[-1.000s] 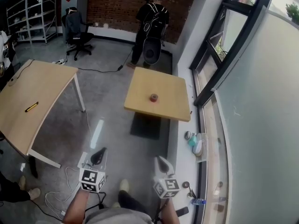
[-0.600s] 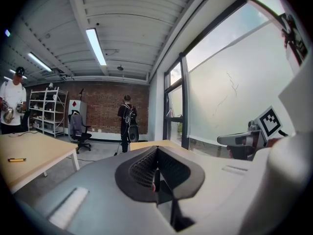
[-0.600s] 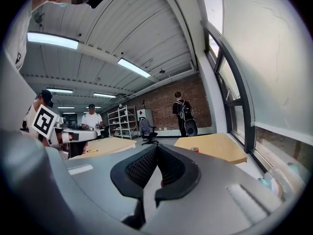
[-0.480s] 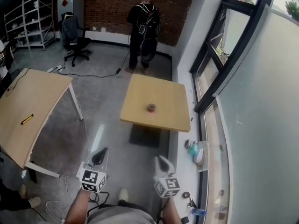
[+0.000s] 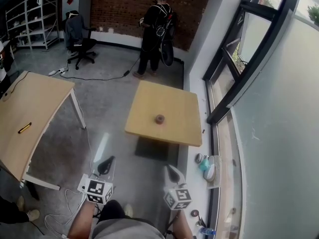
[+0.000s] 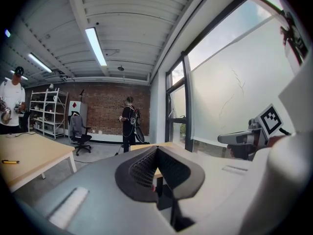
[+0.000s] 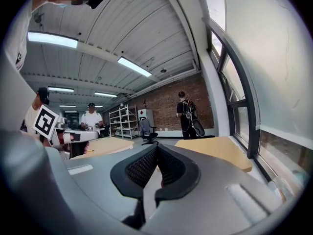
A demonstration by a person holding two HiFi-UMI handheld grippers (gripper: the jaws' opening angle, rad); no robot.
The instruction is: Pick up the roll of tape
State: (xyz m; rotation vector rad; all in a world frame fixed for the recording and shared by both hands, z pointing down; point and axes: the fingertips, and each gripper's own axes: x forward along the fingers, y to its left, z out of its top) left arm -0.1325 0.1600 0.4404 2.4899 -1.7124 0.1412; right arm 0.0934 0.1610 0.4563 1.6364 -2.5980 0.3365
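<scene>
Clenched empty, left tool and right tool face open floor before the table edge.

Roll of tape ahead of jaws: reddish-brown. Worktop: pale wood. Left gripper, right gripper: grey, black ribbed jaws, black-white square markers. Wall: red brick.

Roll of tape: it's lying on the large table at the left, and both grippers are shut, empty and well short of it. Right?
Not quite. The head view shows the roll of tape on the small square table straight ahead, not the left one. The rest stands: left gripper and right gripper are shut, empty and well short of it.
</scene>
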